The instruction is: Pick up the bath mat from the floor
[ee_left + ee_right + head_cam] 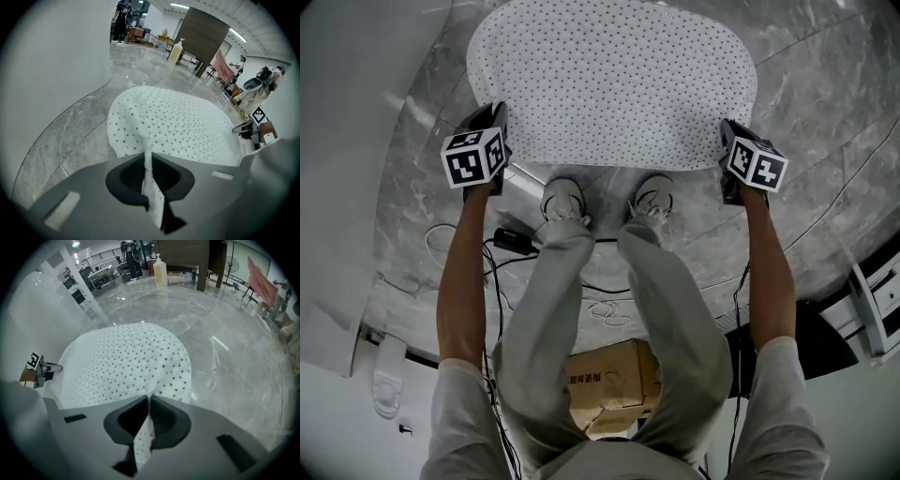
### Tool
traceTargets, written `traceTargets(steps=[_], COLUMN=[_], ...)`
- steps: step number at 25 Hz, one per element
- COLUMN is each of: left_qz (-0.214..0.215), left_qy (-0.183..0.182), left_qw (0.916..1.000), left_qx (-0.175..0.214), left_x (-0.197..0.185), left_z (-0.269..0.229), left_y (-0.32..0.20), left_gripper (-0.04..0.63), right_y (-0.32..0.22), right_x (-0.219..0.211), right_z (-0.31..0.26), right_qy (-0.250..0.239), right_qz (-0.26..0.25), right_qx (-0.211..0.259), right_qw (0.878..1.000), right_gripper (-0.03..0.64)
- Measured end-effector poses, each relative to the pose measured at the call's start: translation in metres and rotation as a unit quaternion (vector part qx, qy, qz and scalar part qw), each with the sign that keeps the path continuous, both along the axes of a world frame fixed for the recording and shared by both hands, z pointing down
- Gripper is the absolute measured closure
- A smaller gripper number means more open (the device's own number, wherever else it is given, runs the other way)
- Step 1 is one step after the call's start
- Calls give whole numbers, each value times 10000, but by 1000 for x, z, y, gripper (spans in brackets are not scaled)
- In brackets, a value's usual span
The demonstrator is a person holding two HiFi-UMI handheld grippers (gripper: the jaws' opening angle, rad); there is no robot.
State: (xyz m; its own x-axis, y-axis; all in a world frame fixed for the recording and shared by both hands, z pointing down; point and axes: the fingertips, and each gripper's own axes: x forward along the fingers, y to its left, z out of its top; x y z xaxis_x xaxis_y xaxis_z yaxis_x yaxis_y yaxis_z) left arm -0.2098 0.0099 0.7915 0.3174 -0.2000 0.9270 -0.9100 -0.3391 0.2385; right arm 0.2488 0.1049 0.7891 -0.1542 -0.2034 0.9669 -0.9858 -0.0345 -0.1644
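Marble floor [825, 112] carries the bath mat [609, 84], its near edge pinched in jaws of left gripper [147, 154] and right gripper [149, 399].

My left claw [497, 112] and right claw [727, 129] have dark bodies. Each carries a white cube printed with black square markers: the left cube [474, 157] at ten o'clock in the head view, the right cube [757, 164] at two o'clock. Seen along the jaws, both shells are matte grey around a dark hollow. I wear short pale grey sleeves [459, 412], loose pale grey trousers [581, 309] and white sneakers [563, 199].
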Motion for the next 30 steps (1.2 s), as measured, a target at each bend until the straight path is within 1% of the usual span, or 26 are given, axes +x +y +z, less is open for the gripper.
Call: traceTargets(steps=[4, 8, 13, 20, 30], left_qz=[-36, 93, 106, 231, 210], left_qy=[99, 150, 283, 531, 741], left_qw=[9999, 9998, 9995, 9983, 9970], left_qx=[9, 10, -54, -65, -40], left_x=[6, 22, 38, 69, 96], left_z=[-19, -39, -73, -123, -199], left_y=[0, -1, 3, 5, 18], left_gripper=[561, 565, 566, 566, 566], right_y=[-3, -6, -7, -14, -24], right_x=[-10, -28, -49, -76, -123], right_z=[-23, -49, -86, -140, -222], right_qy=[-224, -438, -684, -926, -1213], right_qz=[108, 102, 91, -27, -253], right_qx=[176, 319, 373, 526, 696], right_qw=[9995, 9985, 9969, 9943, 9899], right_gripper=[589, 589, 589, 589, 589])
